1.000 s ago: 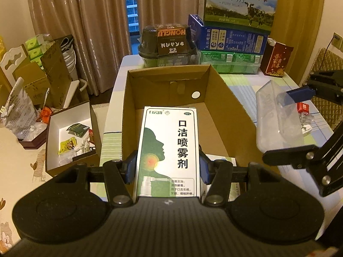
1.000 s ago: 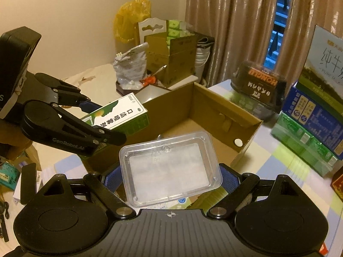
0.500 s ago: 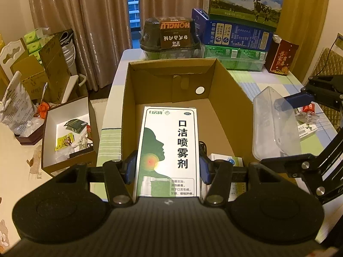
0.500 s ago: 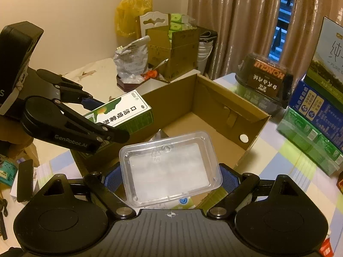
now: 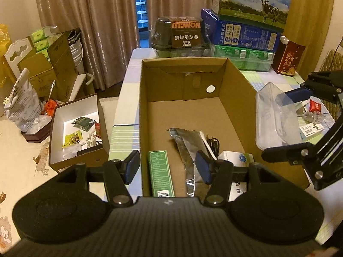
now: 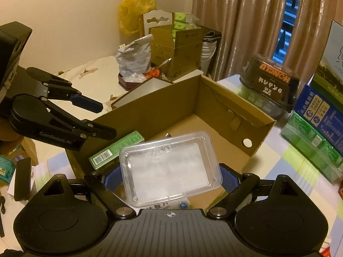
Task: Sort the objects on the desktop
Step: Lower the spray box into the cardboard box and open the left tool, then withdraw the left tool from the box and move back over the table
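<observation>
My left gripper (image 5: 167, 167) jaws apart, nothing between; green box (image 5: 161, 175) at 6 o'clock inside cardboard box (image 5: 238, 81). Right gripper (image 6: 171, 178) clamped on clear plastic tray (image 6: 170, 169) above it. Risk: slick tray slips out and lands crooked on the green box.

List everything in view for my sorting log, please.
cardboard box: one, brown, open, table centre
green carton: one, inside box, near end
foil pouch: one, silver, inside box
white carton: one, inside box, near right corner
clear plastic tray: one, clamped in right gripper above box
boxes and dark tub: several, table's far end
white-lined box: one, floor, left of table
left gripper: black, blue pads, open, empty, over box
right gripper: black, shut on tray
</observation>
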A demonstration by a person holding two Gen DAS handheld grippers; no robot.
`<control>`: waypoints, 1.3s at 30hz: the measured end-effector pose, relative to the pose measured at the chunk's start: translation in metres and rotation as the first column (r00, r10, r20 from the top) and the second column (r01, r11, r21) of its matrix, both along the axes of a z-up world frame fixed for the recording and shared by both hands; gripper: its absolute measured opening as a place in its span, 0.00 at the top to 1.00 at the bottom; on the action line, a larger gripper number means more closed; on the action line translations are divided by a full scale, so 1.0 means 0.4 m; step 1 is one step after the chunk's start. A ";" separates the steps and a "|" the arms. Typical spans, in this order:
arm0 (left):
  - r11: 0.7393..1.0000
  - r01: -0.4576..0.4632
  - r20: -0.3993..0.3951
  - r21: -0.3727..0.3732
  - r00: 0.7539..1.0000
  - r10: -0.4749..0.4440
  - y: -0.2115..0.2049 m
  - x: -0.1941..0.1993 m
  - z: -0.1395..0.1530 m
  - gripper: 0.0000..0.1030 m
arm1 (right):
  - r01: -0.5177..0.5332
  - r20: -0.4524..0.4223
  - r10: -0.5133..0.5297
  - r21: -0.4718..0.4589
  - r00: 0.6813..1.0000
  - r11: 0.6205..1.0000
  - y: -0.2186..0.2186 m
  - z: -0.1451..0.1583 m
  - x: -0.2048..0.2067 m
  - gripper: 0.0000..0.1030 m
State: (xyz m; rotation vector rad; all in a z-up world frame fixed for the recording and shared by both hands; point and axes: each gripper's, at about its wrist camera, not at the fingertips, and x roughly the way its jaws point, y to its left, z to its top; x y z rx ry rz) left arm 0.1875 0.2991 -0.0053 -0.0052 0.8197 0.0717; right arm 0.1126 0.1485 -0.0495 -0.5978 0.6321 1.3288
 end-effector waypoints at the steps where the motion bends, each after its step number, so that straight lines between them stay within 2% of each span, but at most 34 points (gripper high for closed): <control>1: 1.000 -0.004 0.002 -0.002 1.000 0.004 0.003 -0.003 0.001 0.50 | 0.000 0.002 0.000 0.004 1.000 1.000 0.006 -0.002 0.001 0.14; 3: 1.000 -0.010 0.007 -0.004 1.000 0.010 0.008 -0.009 0.003 0.50 | -0.008 0.010 0.007 0.030 1.000 1.000 0.014 -0.003 0.003 0.13; 6: 1.000 -0.008 0.007 0.005 1.000 0.008 0.005 -0.014 0.005 0.50 | -0.005 0.021 0.004 0.046 1.000 0.999 0.025 -0.008 0.009 0.07; 9: 1.000 -0.004 0.013 0.006 1.000 0.004 -0.001 -0.019 0.010 0.49 | 0.009 0.014 -0.010 0.072 1.000 0.997 0.013 -0.005 0.023 0.06; 15: 1.000 0.003 0.027 0.007 1.000 -0.003 -0.021 -0.032 0.018 0.44 | 0.072 0.010 -0.073 0.086 0.997 0.994 -0.048 0.002 0.060 0.05; 18: 1.000 0.001 0.038 0.000 0.999 -0.001 -0.038 -0.043 0.021 0.41 | 0.123 -0.029 -0.121 0.094 0.992 0.988 -0.099 0.009 0.081 0.04; 21: 1.000 0.008 0.046 -0.002 0.999 -0.008 -0.063 -0.058 0.025 0.33 | 0.165 -0.063 -0.159 0.100 0.985 0.981 -0.153 0.016 0.091 0.03; 30: 0.999 0.041 0.054 0.028 0.998 -0.043 -0.138 -0.112 0.066 0.13 | 0.208 -0.048 -0.203 0.111 0.978 0.972 -0.330 0.051 0.079 0.02; 39: 0.997 0.074 0.076 0.028 0.994 -0.076 -0.212 -0.166 0.117 0.02 | 0.227 0.020 -0.231 0.109 0.973 0.968 -0.512 0.096 0.083 0.02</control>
